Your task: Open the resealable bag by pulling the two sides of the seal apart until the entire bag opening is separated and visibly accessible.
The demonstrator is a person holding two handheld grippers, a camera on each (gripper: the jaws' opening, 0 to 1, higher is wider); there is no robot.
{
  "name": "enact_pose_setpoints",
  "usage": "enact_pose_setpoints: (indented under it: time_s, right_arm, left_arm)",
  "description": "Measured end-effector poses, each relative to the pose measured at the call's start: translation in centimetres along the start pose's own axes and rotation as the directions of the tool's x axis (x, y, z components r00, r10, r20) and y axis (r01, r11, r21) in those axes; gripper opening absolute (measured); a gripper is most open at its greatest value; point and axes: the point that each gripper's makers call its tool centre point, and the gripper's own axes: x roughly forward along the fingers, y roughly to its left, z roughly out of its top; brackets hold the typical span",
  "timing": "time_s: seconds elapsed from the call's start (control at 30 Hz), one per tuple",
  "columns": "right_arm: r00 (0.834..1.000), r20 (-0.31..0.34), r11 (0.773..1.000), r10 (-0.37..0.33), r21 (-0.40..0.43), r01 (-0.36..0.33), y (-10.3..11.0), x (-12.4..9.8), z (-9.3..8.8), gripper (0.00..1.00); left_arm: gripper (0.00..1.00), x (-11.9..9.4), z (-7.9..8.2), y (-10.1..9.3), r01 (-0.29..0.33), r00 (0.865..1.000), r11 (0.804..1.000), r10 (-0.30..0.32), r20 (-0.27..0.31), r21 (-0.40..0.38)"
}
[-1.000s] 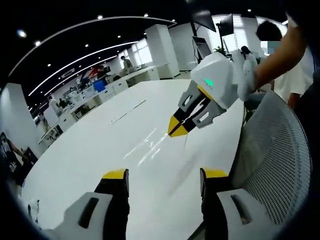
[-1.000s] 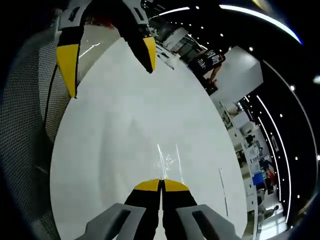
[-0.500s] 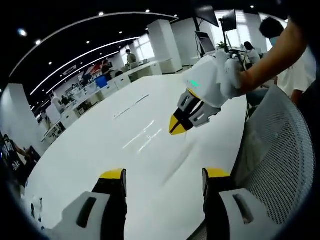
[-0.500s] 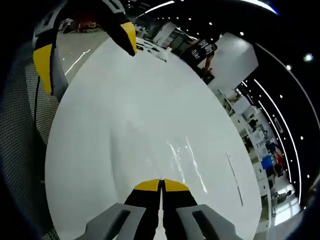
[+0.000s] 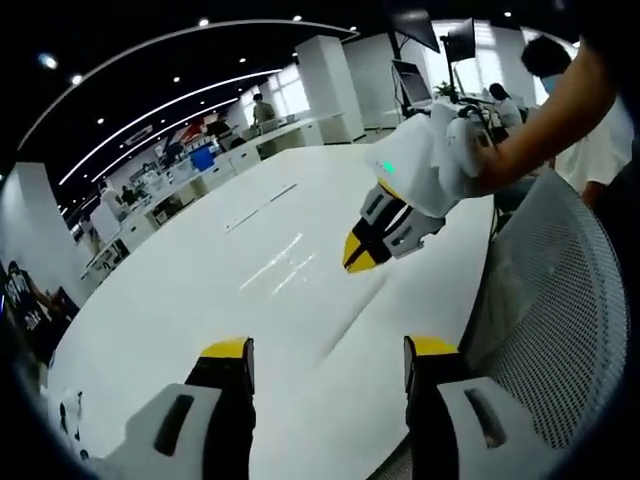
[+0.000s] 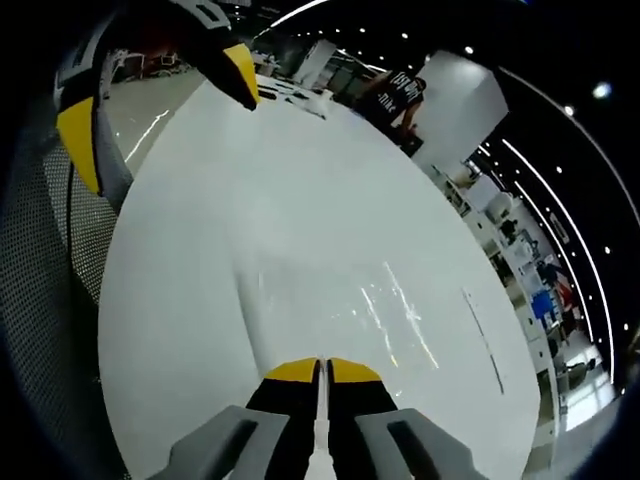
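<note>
**Clear plastic, hard to see, pinched at the right gripper's tips**

White table spreads under both tools. In the left gripper view the right gripper comes in from the right, and its yellow tips are pressed together just above the tabletop. From those tips a faint, glassy streak runs down and back toward the camera. This is the resealable bag, transparent and barely legible against the white surface.

In the right gripper view the right gripper has its jaws closed with a thin pale sliver between them. The bag's dim outline curves away in front of them over the table.

The left gripper has its jaws spread wide with nothing between them, and the bag's streak lies ahead of it, apart from both jaws. In the right gripper view it hangs at the upper left, equally spread.

A grey mesh chair back stands just beside the table edge.
</note>
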Motion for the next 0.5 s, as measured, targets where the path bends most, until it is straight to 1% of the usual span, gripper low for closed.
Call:
enact_pose_setpoints:
  time_s: [0.03, 0.07, 0.1, 0.17, 0.27, 0.43, 0.47, 0.5]
  right_arm:
    - [1.0, 0.006, 1.0, 0.009, 0.026, -0.009, 0.3, 0.0, 0.0, 0.0]
    - [1.0, 0.021, 0.997, 0.023, 0.071, -0.024, 0.6, 0.1, 0.2, 0.0]
    - [0.999, 0.027, 0.996, 0.025, 0.088, -0.027, 0.7, 0.1, 0.2, 0.01]
    - [0.999, 0.026, 0.992, 0.027, 0.125, -0.03, 0.7, 0.2, 0.0, 0.06]
    - [0.999, 0.043, 0.986, 0.026, 0.161, -0.032, 0.6, 0.0, 0.1, 0.08]
    - [0.997, 0.076, 0.974, 0.021, 0.221, -0.038, 0.4, -0.9, 0.4, 0.13]
    - [0.996, 0.086, 0.965, 0.03, 0.256, -0.051, 0.6, -1.1, 0.4, 0.15]
    - [0.993, 0.108, 0.958, 0.056, 0.276, -0.084, 1.0, -1.3, 0.7, 0.18]
  left_arm:
    - [0.58, 0.0, 0.0, 0.0, 0.0, 1.0, 1.0, 0.0, 0.0, 0.002]
    - [0.57, 0.0, 0.1, 0.0, 0.002, 1.0, 1.0, -0.002, 0.0, 0.003]
    - [0.57, 0.0, 0.1, 0.0, 0.002, 1.0, 1.0, -0.002, 0.0, 0.002]
    - [0.58, 0.0, 0.1, 0.0, 0.002, 1.0, 1.0, -0.002, -0.001, 0.001]
    - [0.58, 0.0, 0.0, 0.0, 0.002, 1.0, 1.0, -0.002, -0.004, 0.001]
    - [0.59, -0.1, -0.2, -0.2, 0.008, 1.0, 1.0, -0.008, -0.01, -0.007]
    - [0.59, -0.1, -0.2, -0.3, 0.009, 1.0, 1.0, -0.009, -0.011, -0.009]
    - [0.6, -0.1, -0.2, -0.3, 0.008, 1.0, 1.0, -0.008, -0.009, -0.009]
